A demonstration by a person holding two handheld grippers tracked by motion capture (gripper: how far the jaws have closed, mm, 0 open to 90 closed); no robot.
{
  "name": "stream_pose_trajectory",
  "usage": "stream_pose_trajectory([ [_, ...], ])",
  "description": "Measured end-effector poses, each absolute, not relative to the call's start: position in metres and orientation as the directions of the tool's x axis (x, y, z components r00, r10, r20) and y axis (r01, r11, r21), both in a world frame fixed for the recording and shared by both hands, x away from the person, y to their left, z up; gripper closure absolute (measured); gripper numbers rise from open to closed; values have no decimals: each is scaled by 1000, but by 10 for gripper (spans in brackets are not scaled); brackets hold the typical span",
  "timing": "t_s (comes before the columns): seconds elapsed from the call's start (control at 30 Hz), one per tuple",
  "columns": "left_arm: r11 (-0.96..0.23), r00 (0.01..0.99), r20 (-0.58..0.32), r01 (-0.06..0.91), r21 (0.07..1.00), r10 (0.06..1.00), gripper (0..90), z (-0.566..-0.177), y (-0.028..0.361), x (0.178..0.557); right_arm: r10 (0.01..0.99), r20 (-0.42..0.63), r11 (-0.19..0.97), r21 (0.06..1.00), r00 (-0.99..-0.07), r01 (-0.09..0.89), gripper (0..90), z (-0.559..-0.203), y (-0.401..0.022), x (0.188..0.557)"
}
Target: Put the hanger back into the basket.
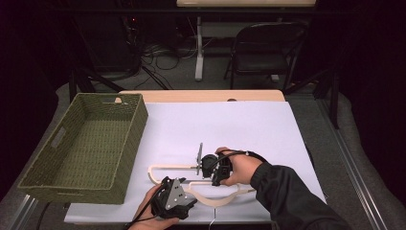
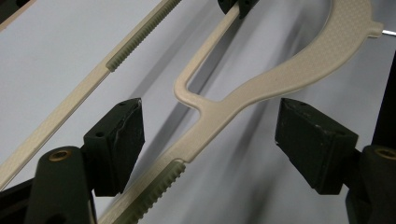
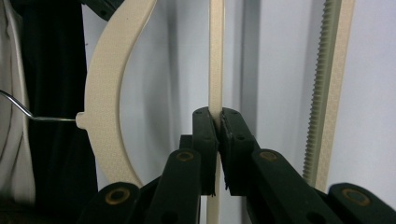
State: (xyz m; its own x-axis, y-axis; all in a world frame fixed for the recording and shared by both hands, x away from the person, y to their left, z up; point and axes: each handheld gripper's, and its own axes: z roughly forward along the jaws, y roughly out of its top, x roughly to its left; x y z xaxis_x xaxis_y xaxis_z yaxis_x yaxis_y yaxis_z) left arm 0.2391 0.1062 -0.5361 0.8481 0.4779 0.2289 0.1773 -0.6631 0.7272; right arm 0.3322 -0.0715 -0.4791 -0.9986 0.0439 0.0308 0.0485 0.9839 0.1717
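White table sheet (image 1: 249, 124) at centre, green woven basket (image 1: 86, 143) at 9 o'clock. Cream clothes hanger (image 1: 210, 191) lying flat at 6 o'clock on sheet. Right gripper (image 1: 210, 167) clamped on hanger's thin inner bar (image 3: 215, 70). Left gripper (image 2: 210, 135) spread wide, straddling hanger arm without touching.

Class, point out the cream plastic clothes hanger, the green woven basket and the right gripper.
Cream plastic clothes hanger (image 2: 280, 77), left gripper view, curved shoulder.
Green woven basket (image 1: 135, 125), high view, right wall.
Right gripper (image 3: 218, 122), right gripper view, between fingertips clamping the hanger's bar.
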Motion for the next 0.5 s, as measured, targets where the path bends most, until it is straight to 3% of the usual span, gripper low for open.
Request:
stream_pose_trajectory([
  [0.23,-669,856,236,160,726,460,265,-538,99,242,41,33,985,169,-999,46,857,-479,-69,332],
  [0.5,-681,870,248,127,722,425,359,-541,95,243,38,33,985,169,-999,43,856,-479,-67,332],
])
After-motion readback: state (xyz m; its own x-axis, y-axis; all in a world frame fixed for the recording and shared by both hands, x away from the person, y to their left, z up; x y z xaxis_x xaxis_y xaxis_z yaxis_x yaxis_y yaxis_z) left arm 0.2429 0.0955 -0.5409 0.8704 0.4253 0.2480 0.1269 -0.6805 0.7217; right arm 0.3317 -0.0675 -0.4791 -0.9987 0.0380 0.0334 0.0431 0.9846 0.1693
